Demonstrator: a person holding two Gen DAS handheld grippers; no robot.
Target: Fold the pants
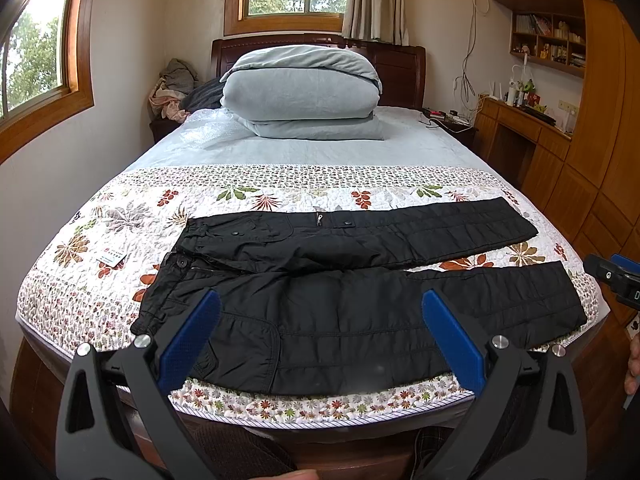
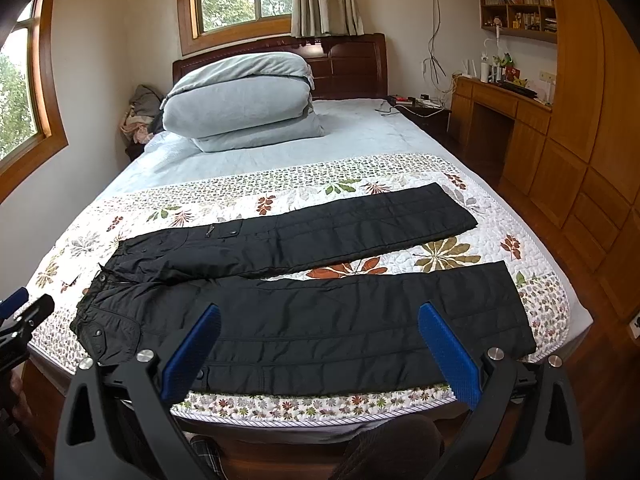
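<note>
Black pants (image 1: 360,292) (floral quilt (image 1: 120,216))

The pants (image 1: 352,280) lie flat across the near end of the bed (image 1: 80,280), both legs spread toward its right edge, with a bare strip of quilt between them. Beyond the pants, open bedding runs up to the folded duvet (image 1: 300,92) stacked at the headboard. A small card (image 1: 110,258) lies near the left edge. A wooden desk (image 2: 504,104) and cabinets stand along the right side.
</note>
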